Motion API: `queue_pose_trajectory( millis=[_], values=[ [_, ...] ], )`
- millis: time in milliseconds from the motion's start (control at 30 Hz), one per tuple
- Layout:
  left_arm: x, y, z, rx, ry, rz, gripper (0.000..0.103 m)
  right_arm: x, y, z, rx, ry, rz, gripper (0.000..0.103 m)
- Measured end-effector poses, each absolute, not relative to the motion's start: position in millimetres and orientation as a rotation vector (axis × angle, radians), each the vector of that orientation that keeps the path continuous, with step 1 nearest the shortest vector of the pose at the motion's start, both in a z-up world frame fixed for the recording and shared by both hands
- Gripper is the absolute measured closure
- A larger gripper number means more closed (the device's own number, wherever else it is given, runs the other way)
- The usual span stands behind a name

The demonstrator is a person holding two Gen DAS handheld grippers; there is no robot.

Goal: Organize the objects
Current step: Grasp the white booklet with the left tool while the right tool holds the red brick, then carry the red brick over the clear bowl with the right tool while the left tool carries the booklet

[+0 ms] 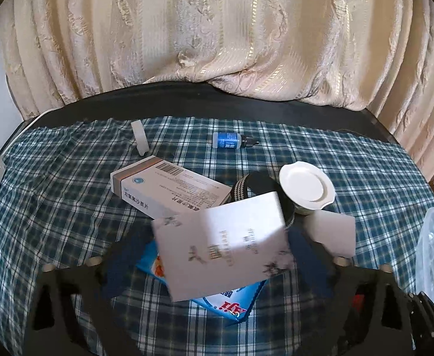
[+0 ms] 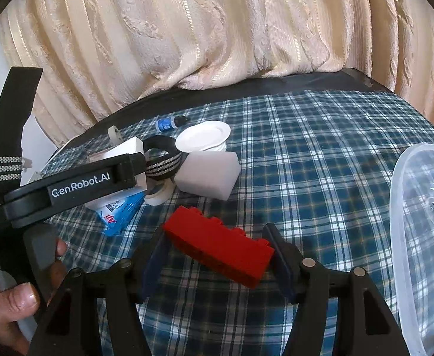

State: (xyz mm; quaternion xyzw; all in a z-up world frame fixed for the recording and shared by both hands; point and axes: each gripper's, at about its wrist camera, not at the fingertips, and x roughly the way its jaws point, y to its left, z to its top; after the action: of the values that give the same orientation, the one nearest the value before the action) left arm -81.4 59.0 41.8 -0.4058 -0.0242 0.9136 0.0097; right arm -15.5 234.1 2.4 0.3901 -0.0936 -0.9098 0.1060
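Note:
My left gripper (image 1: 214, 237) stands wide over a pile on the plaid cloth. Between its fingers lies a tilted white printed box (image 1: 222, 246), blurred, on top of a blue packet (image 1: 217, 299). A gap shows at the left pad, so the pads do not press on it. My right gripper (image 2: 217, 234) is shut on a red toy brick (image 2: 219, 252), held lengthwise between the pads just above the cloth. A clear plastic container (image 2: 424, 237) stands at the right.
Behind the pile lie a barcoded medicine box (image 1: 169, 190), a blue dropper bottle (image 1: 231, 141), a white-lidded jar (image 1: 305, 184), a striped black strap (image 1: 246, 190), a white foam block (image 2: 208, 175) and a small white plastic piece (image 1: 139, 139). A cream curtain (image 1: 217, 44) hangs behind the table. A person's hand (image 2: 9, 302) holds the left gripper's handle.

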Motion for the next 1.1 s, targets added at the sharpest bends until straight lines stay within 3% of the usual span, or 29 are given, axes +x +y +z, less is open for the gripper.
queue_pose_trajectory(
  millis=[667,1100],
  values=[
    [-53.6,72.7,65.6,-1.126,-0.007,2.881,0.015,-0.4,239.0,18.7,1.084,-0.189,-2.787,0.037],
    [-39.5,108.7,71.8,-1.088,0.051,2.812,0.015,18.5,278.0,32.8,1.044,-0.231,-2.9,0.037]
  ],
)
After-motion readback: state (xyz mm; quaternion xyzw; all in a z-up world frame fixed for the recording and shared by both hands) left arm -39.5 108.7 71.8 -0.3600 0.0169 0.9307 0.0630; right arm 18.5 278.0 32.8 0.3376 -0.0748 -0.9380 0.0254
